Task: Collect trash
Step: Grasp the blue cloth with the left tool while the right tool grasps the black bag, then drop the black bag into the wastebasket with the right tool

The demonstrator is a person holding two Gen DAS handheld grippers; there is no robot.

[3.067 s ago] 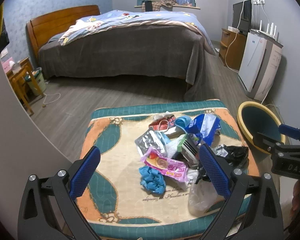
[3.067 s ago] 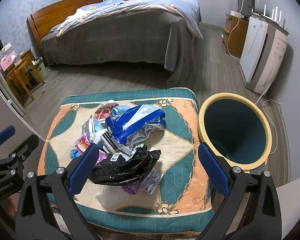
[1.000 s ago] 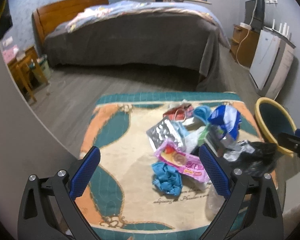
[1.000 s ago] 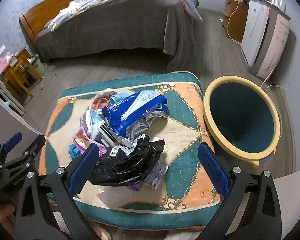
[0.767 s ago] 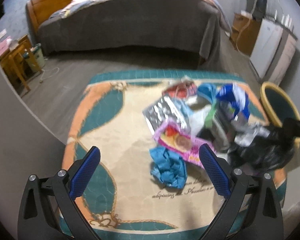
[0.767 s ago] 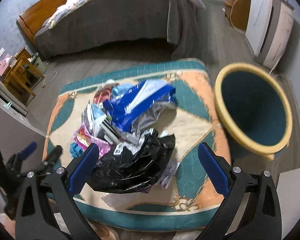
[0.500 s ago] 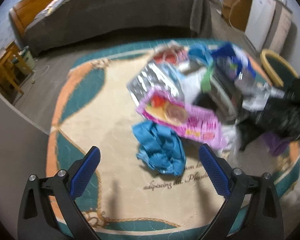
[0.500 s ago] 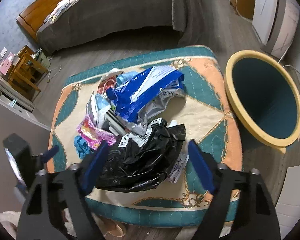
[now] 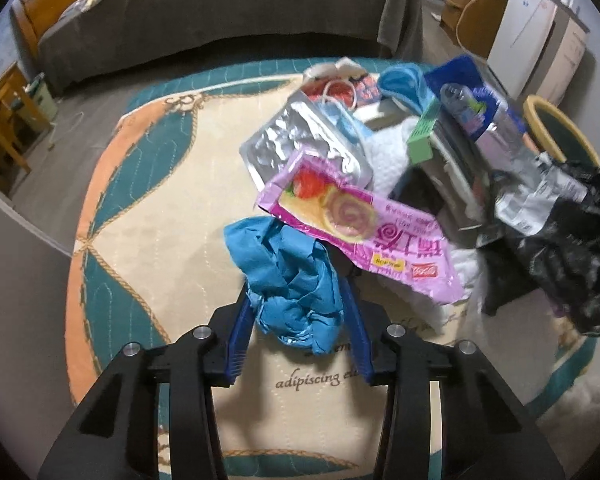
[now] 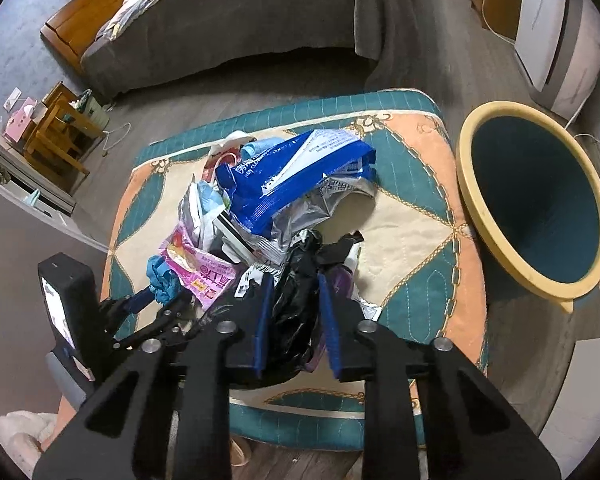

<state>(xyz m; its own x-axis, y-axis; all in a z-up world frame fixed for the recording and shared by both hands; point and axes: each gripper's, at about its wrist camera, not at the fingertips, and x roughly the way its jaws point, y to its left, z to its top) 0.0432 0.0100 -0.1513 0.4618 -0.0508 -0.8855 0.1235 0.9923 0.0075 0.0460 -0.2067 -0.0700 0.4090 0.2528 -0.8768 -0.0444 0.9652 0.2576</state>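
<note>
Teal quilted mat [image 9: 140, 152]: left claw [image 9: 296, 300] just closed on blue wad [image 9: 288, 280], right claw [image 10: 292, 308] on black bag [image 10: 296, 304].

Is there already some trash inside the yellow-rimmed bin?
No, in the right wrist view the bin beside the mat shows only its bare teal inside.

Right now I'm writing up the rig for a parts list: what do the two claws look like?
Both match. The left claw and right claw have angular matte black frames with triangular cut-outs, round silver bolts at the pivots, and blue ribbed pads lining the inner face of each finger. Seen from the right wrist view, the left unit also carries a black boxy body with a small lit screen. No cables or sleeves show.
</note>
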